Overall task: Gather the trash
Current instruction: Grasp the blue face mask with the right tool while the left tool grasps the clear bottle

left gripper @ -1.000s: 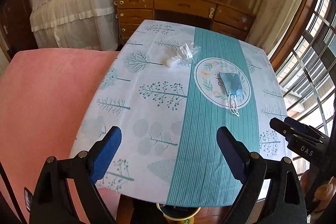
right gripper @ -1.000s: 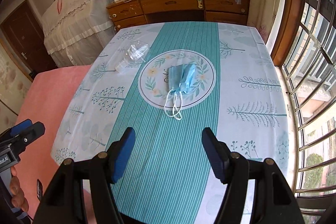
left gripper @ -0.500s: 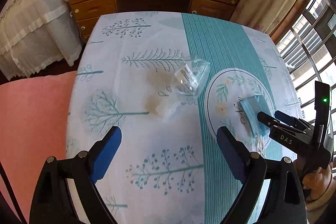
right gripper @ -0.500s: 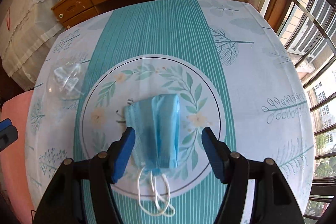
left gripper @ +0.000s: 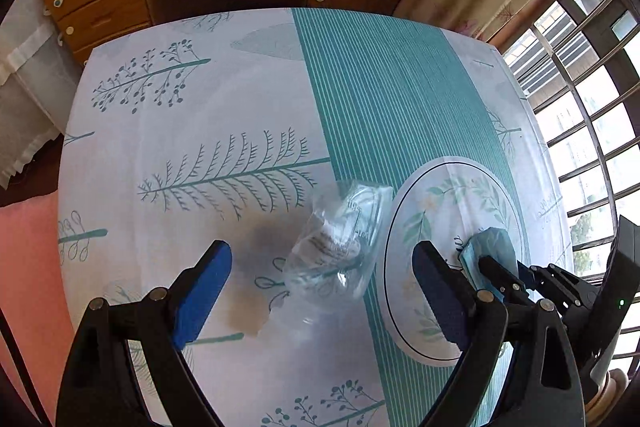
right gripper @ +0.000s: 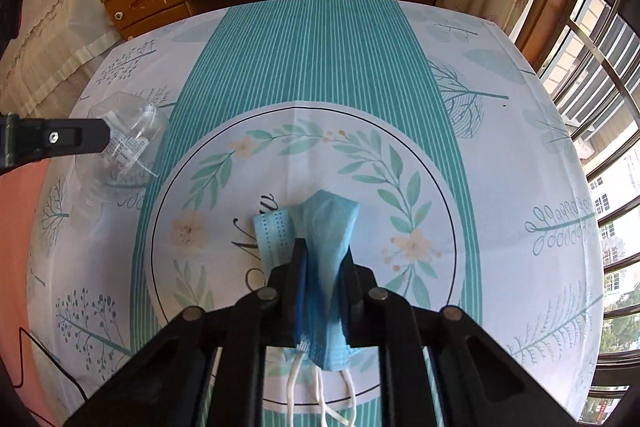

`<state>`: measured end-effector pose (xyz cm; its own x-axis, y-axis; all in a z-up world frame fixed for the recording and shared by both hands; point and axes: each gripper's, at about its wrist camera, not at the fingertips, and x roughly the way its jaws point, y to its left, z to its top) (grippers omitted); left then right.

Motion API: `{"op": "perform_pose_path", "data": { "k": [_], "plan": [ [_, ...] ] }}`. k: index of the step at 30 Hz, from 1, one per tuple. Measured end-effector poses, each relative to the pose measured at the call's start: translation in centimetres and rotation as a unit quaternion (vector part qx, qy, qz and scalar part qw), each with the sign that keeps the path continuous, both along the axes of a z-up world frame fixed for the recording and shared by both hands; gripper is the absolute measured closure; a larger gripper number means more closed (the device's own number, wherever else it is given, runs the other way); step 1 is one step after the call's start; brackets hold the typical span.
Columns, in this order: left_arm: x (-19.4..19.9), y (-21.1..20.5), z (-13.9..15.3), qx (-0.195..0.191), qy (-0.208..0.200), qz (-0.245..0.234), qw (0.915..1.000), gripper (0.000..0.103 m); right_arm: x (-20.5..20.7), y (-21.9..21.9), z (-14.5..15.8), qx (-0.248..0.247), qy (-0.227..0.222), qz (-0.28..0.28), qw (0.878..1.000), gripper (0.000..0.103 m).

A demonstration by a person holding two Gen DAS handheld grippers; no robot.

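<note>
Patterned tablecloth [right gripper: 500, 167]: your right gripper [right gripper: 322, 259] closing, pinching crumpled blue mask [right gripper: 328, 227]; left gripper [left gripper: 320, 287] released, straddling clear bottle [left gripper: 340, 239].

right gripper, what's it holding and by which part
The right gripper is closing on the blue face mask, pinched across its folded middle; the ear loops hang free.

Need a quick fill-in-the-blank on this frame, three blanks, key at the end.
1. The right tongs are closing on the blue ____.
2. The left tongs, jaws wide, hover over a crumpled clear plastic ____.
3. The face mask lies inside the ____ wreath print on the tablecloth.

Missing words: face mask; bottle; round
</note>
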<state>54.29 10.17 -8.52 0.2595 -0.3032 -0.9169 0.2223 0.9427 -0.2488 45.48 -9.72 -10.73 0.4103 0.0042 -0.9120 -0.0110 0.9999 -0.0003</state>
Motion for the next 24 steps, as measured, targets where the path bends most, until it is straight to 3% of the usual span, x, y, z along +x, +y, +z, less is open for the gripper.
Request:
{"op": "perform_pose_path", "data": {
  "k": [9, 14, 16, 19, 24],
  "plan": [
    [0.5, -1.8, -2.3, -0.013, 0.039, -0.032, 0.9987, 0.048, -1.9, 0.2, 0.4, 0.021, 0.018, -0.024, 0.999, 0.094],
    [-0.4, -2.1, -1.9, -0.011, 0.021, -0.027, 0.9993, 0.054, -4.0, 0.0, 1.1, 0.039, 0.019, -0.034, 0.998, 0.095],
    [-1.1, -2.3, -1.7, -0.011, 0.023, -0.029, 0.9992, 0.07, -5.0, -0.1, 1.5, 0.046, 0.018, -0.036, 0.998, 0.096],
    [-2.6, -2.7, -1.0, -0.013, 0.027, -0.029, 0.9991, 0.08, -6.4, -0.3, 2.3, 0.059, 0.017, -0.039, 0.997, 0.096],
    [-6.4, -3.2, 1.1, -0.019, 0.011, -0.033, 0.9992, 0.081, -8.5, -0.7, 3.8, 0.075, 0.009, -0.034, 0.997, 0.096]
  ]
}}
